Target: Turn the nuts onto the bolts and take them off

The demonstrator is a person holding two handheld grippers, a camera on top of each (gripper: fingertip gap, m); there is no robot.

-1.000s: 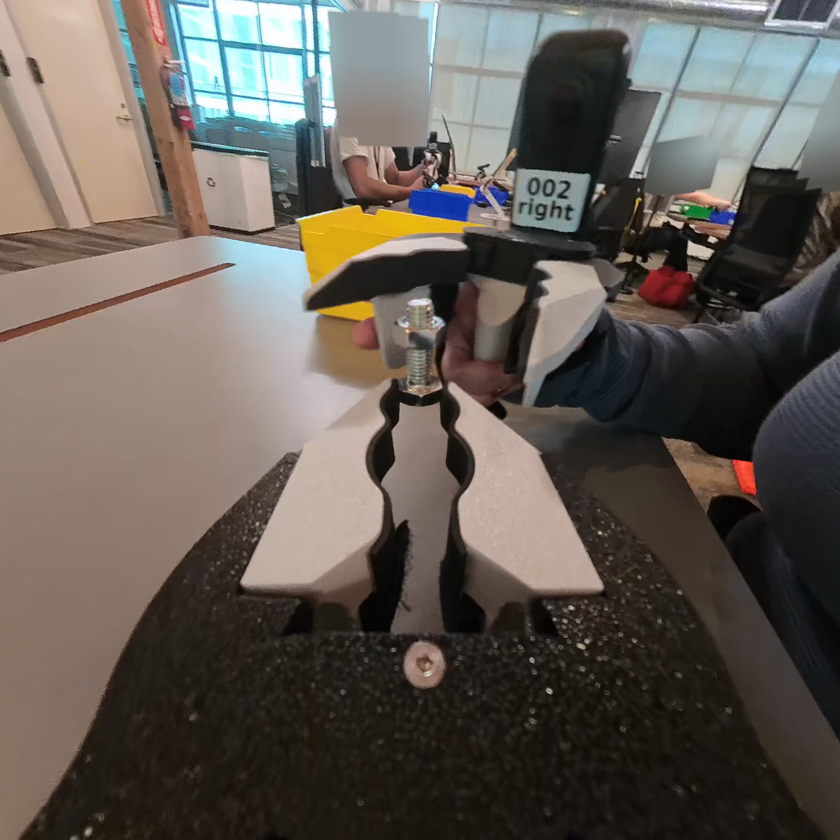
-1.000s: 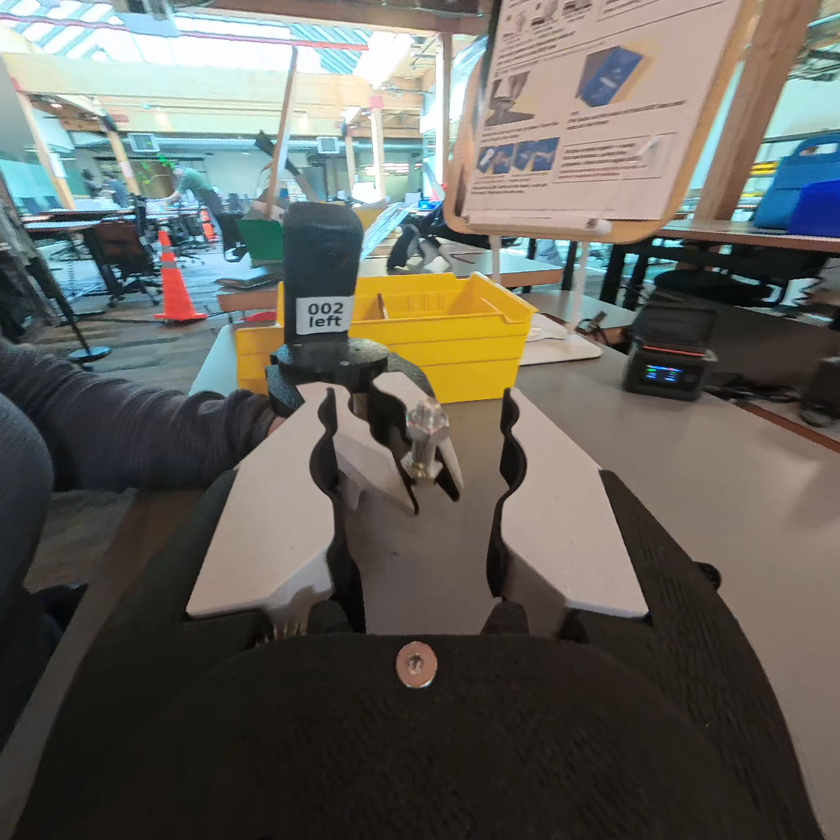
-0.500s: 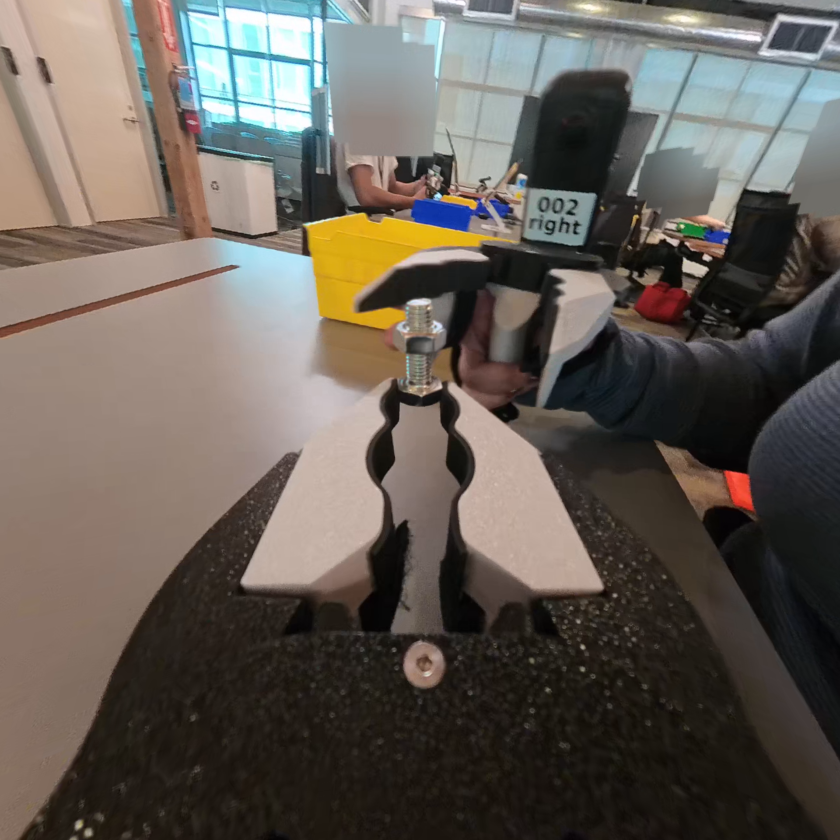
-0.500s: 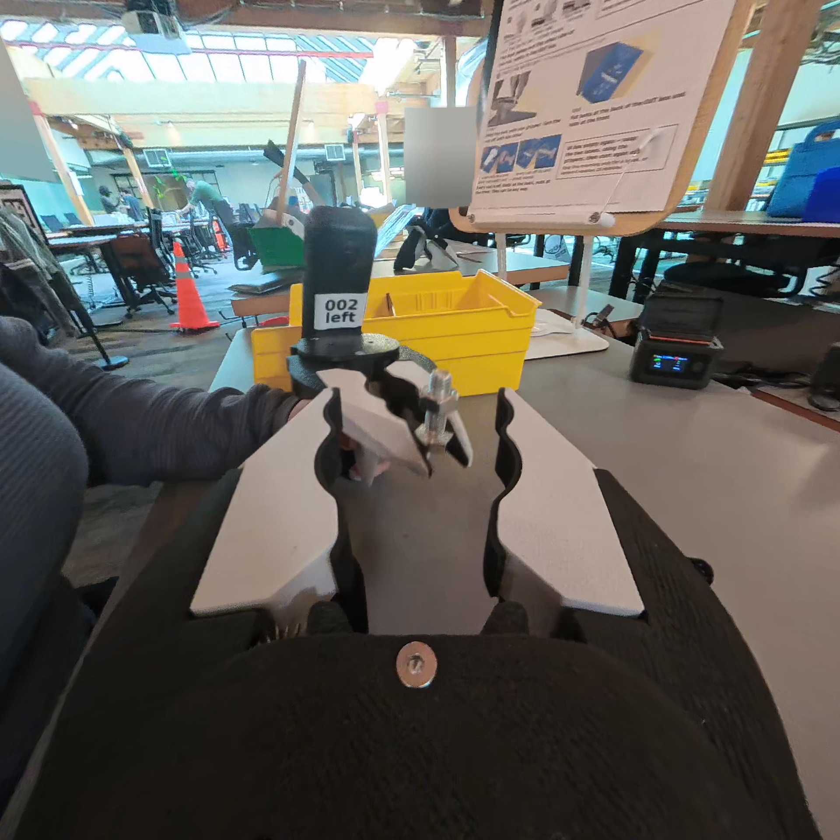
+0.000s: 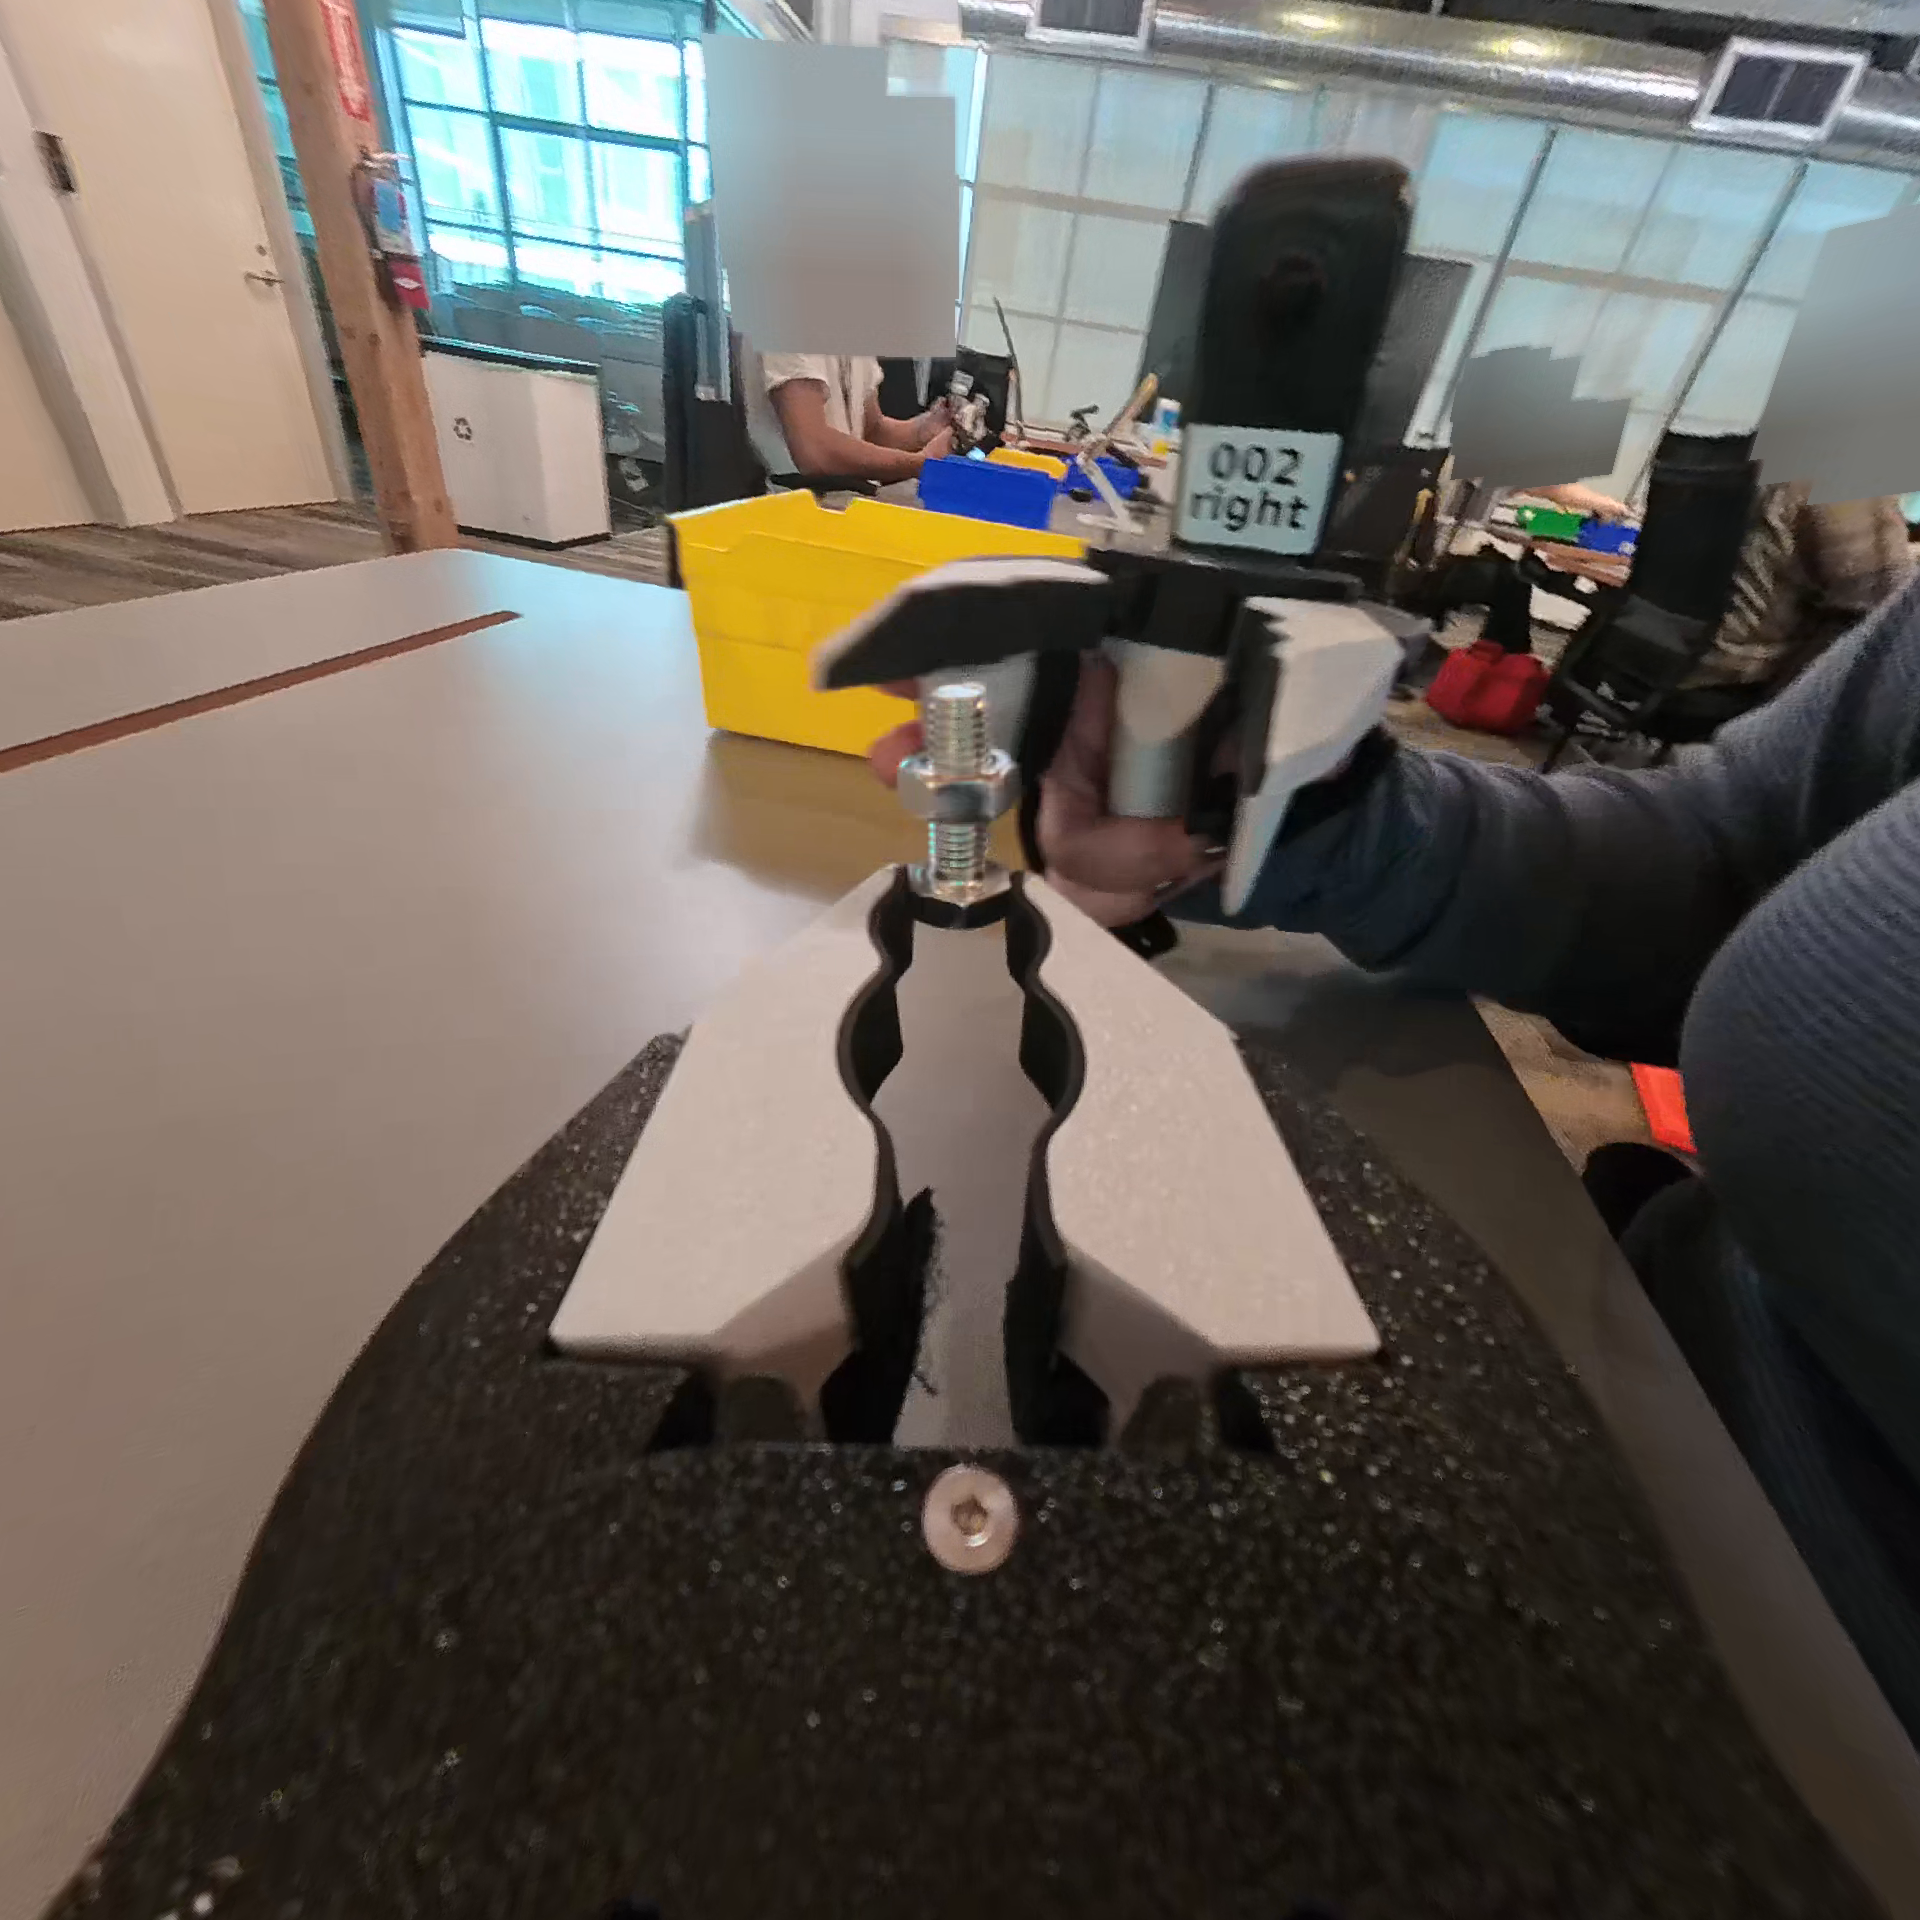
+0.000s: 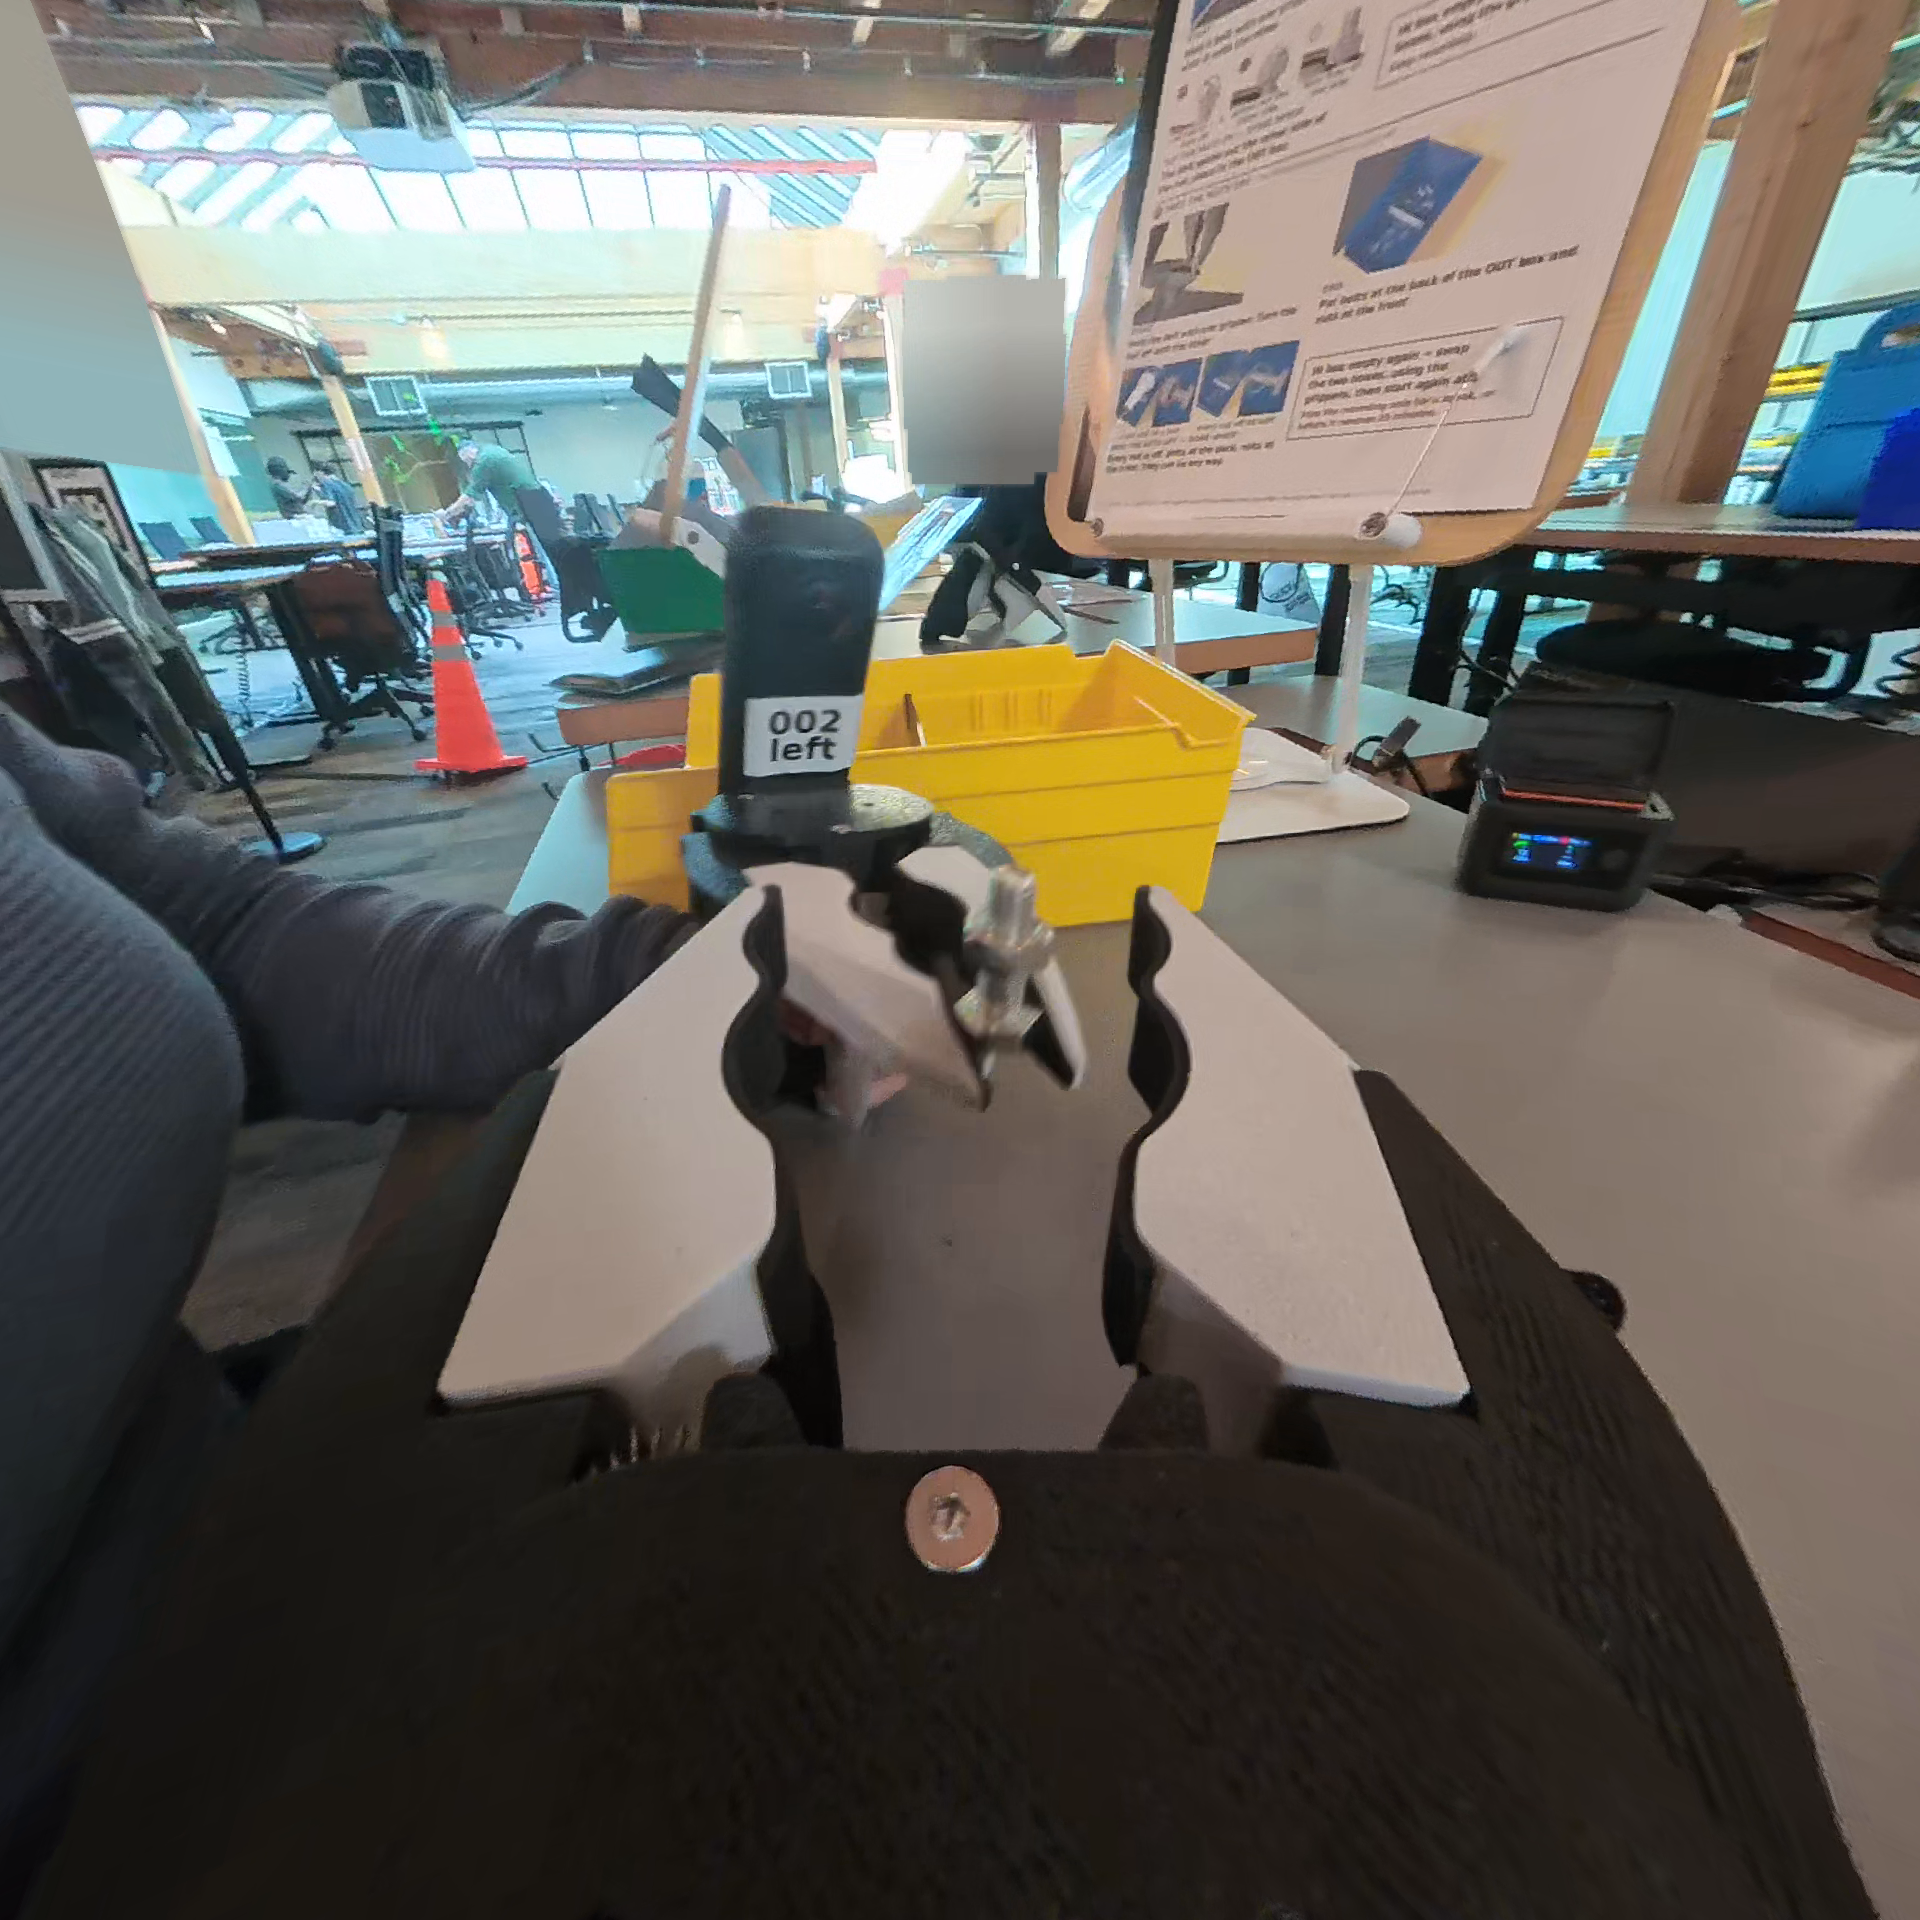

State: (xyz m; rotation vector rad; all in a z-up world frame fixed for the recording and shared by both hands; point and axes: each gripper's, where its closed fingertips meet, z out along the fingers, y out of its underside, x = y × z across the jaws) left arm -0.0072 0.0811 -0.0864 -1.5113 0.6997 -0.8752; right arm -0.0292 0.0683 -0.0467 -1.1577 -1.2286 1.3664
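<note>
One silver hex nut (image 5: 956, 787) sits about midway along the threaded shank of the silver steel bolt (image 5: 956, 800) I have in hand, so I judge this pair to be partway through, though a single moment does not tell me whether the nut is being run on or backed off.

Nearest, at the centre of the left wrist view, my left gripper (image 5: 958, 906) has its white fingers pressed in on the bolt's hex head, pinching it at the very tips so the shank stands upright above them. Thread shows both above and below the nut. Just beyond, at the centre right of that frame, my right gripper (image 5: 1060, 665) is turned on its side with one white finger lying over the bolt's top end, apart from the nut.

From the right wrist view the right gripper's own fingers (image 6: 634, 1164) stand spread wide and hold nothing; the bolt and nut appear between them in the picture, but farther off, in the left gripper's grip, tilted a little to the right.

What is left, by my reckoning: close the right gripper on the nut, turn it to the end of its travel, and then deal with any further pairs.

Farther back on the grey desk (image 5: 312, 935) stands a yellow plastic parts bin (image 6: 1049, 790) with dividers; I cannot see what it holds, so I cannot count finished pairs.
</note>
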